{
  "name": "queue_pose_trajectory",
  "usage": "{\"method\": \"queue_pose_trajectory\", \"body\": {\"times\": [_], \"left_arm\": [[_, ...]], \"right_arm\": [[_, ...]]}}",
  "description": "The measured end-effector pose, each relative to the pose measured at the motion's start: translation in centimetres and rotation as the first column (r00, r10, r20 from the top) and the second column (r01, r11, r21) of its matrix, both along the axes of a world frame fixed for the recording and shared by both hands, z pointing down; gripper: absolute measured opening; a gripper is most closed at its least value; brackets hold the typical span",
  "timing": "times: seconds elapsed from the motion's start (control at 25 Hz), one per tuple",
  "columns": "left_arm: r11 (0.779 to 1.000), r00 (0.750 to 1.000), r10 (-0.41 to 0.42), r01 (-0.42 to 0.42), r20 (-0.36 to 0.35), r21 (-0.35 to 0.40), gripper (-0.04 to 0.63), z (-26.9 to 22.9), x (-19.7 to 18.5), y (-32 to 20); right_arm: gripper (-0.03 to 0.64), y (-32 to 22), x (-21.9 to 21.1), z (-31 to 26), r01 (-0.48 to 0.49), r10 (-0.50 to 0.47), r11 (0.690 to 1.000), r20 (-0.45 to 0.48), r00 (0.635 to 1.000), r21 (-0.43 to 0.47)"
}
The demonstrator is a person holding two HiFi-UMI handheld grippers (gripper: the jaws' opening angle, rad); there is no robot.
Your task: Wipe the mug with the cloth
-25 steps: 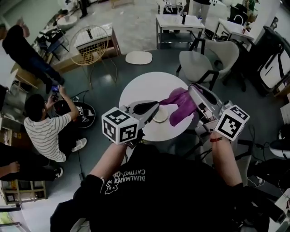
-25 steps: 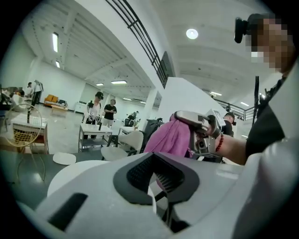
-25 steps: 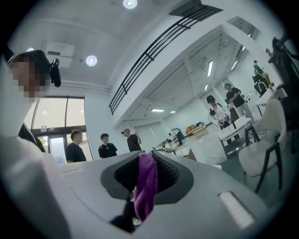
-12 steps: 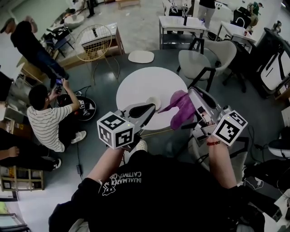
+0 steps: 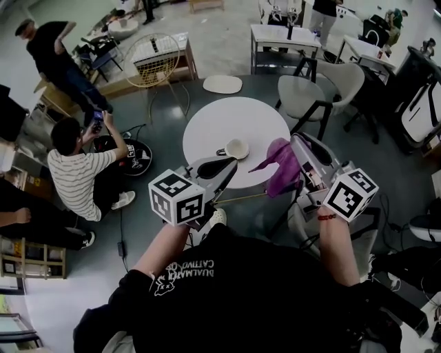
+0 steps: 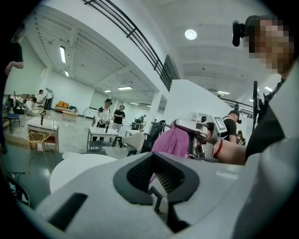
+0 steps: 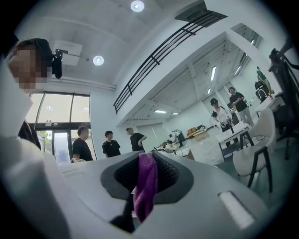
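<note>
- Purple cloth (image 7: 145,186) is pinched in the closed jaws of the right gripper (image 7: 147,179). It hangs in folds by the right rim of the round white surface (image 5: 220,124).
- Cream mug (image 5: 238,148) stands upright on that surface, handle to the left. Its inside shows only pale cream and is too small to read further.
- Left gripper (image 6: 156,175) has its jaws shut together on nothing, its tip near the mug's handle. Whether they touch cannot be told.
- That gripper's own body hides the mug in the left gripper view.

Bright even indoor light, ceiling lamps (image 7: 137,5) glaring, strong fisheye bending, dark vignetted corners, foreground soft
</note>
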State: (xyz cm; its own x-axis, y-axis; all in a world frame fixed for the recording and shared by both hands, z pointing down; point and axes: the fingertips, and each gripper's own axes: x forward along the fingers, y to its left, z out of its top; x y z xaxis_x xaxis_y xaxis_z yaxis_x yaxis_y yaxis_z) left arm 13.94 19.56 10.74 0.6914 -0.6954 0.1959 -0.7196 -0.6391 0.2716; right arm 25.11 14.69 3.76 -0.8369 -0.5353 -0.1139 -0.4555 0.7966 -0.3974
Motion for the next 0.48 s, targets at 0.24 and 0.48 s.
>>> {"method": "queue_pose_trajectory", "body": {"times": [0.24, 0.48], "left_arm": [[1.0, 1.0, -0.006, 0.006, 0.006, 0.0, -0.002, 0.27, -0.17, 0.76], [1.0, 1.0, -0.003, 0.003, 0.017, 0.011, -0.002, -0.16, 0.49, 1.02]], "right_arm": [[0.06, 0.67, -0.26, 0.65, -0.001, 0.001, 1.0, -0.027, 1.0, 0.007], [0.06, 1.15, 0.39, 0.48, -0.006, 0.006, 1.0, -0.039, 0.999, 0.008]]}}
